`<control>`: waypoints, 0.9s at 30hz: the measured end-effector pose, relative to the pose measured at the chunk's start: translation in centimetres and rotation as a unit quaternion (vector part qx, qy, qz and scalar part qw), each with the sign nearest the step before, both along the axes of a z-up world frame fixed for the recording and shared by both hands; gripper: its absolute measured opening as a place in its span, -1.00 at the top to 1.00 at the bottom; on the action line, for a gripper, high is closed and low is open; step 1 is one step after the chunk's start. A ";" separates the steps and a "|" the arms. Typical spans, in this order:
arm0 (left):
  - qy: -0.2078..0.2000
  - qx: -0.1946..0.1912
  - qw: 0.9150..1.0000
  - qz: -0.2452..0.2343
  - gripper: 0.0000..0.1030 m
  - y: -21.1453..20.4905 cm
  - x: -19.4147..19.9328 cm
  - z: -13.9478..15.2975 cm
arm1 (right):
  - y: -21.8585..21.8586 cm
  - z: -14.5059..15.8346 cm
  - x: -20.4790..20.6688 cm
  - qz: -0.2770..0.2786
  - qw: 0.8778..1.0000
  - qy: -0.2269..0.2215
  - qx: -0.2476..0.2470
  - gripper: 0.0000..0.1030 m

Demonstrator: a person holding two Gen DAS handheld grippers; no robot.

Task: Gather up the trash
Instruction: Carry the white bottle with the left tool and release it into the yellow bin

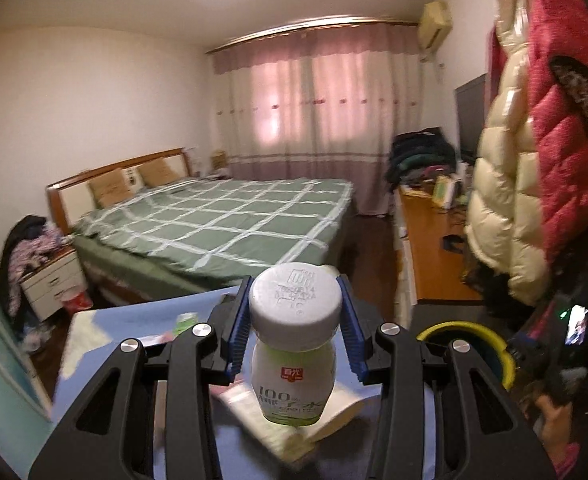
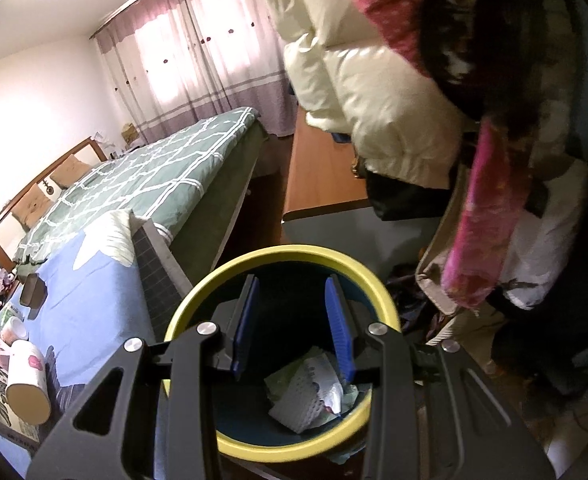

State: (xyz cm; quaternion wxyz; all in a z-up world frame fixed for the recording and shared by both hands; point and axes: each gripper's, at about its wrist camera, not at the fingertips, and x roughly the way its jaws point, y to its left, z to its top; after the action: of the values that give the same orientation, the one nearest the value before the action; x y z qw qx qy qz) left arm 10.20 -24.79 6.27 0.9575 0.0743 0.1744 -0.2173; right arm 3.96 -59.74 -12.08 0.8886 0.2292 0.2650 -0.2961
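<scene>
Plastic bottle (image 1: 294, 344) — ribbed left gripper (image 1: 296, 312) pads clamp it.

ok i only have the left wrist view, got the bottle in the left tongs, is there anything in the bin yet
Observer: Yes, crumpled paper and wrappers lie at the bottom of the bin.
Operator: where are the right tongs
Observer: The right tongs are right over the bin's mouth, open, holding nothing.
Operator: any more rubbish left on the table
Observer: A paper cup lies on its side at the near left of the blue cloth.
</scene>
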 end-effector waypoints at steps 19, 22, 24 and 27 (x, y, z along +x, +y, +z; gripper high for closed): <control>0.116 0.004 0.980 -0.160 0.21 -21.8 3.6 -8.6 | -2.6 -1.7 -3.6 -0.023 1.000 0.014 0.005 0.36; 0.126 0.012 0.977 -0.169 0.21 -23.8 3.9 -10.3 | -3.0 -1.9 -3.9 -0.028 0.999 0.017 0.006 0.36; 0.133 0.018 0.975 -0.174 0.21 -24.9 4.1 -11.3 | -3.1 -2.0 -3.8 -0.029 0.999 0.019 0.008 0.36; 0.138 0.026 0.976 -0.168 -0.08 -25.4 4.4 -12.4 | -3.0 -2.2 -3.6 -0.027 0.999 0.021 0.009 0.36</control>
State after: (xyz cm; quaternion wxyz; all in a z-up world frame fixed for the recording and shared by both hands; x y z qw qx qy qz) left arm 14.60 -50.15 -6.18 0.8716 0.0966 0.2955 -0.3789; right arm 0.35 -62.76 -14.24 0.8723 0.2379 0.2799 -0.3228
